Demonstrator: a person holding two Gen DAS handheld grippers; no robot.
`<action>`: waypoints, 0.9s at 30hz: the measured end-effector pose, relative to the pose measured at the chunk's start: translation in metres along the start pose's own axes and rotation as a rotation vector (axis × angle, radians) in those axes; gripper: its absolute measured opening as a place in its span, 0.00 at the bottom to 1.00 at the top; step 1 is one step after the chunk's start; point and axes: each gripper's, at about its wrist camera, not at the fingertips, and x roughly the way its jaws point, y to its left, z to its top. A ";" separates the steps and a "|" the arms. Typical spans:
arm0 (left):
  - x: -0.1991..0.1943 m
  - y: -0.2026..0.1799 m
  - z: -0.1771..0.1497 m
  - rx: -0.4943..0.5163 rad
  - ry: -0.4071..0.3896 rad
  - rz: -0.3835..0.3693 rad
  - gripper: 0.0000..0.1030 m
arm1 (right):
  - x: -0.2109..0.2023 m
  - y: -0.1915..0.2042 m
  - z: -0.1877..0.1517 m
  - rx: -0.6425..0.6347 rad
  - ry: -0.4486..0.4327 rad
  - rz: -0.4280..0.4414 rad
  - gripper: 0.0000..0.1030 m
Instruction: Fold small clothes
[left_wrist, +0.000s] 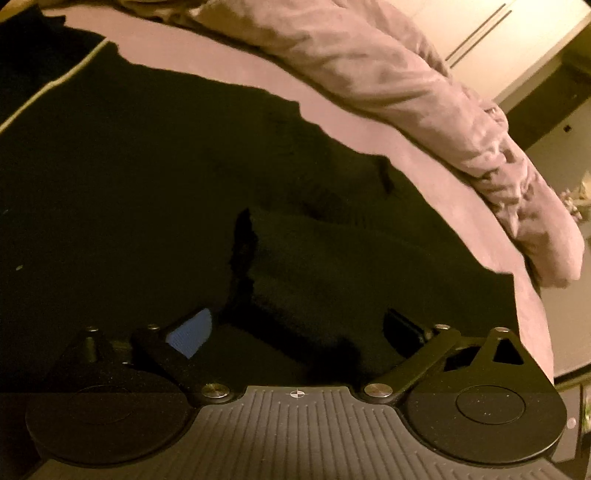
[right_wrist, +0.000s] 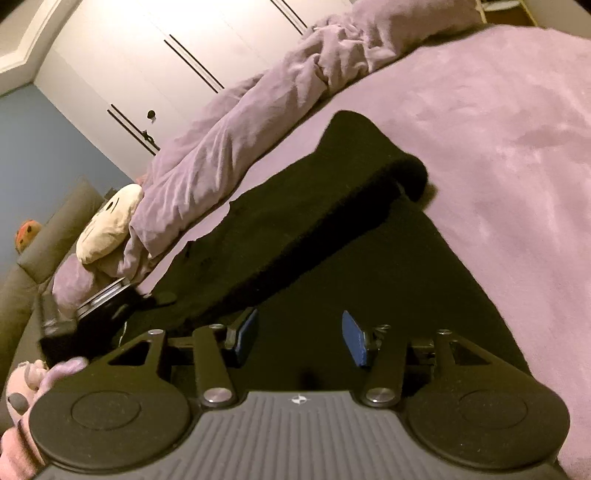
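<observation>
A black garment lies spread on the pink bed sheet, with a pale stripe at its upper left. My left gripper hovers low over it, open, with a raised fold of black cloth between its blue-padded fingers. In the right wrist view the same black garment has one edge folded over into a thick roll. My right gripper is open just above the cloth, holding nothing.
A crumpled pink duvet runs along the far side of the bed; it also shows in the right wrist view. A cream plush toy, a grey sofa and white wardrobe doors stand beyond. The other gripper shows at left.
</observation>
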 end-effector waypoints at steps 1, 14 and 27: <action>0.003 -0.002 0.001 0.001 -0.010 0.006 0.69 | 0.001 -0.003 0.000 0.005 0.000 -0.003 0.49; -0.015 -0.014 0.019 0.089 -0.107 -0.024 0.14 | 0.029 -0.028 0.044 0.168 -0.083 0.041 0.54; -0.036 0.027 0.038 0.236 -0.175 0.157 0.26 | 0.081 -0.037 0.077 0.293 -0.099 -0.018 0.51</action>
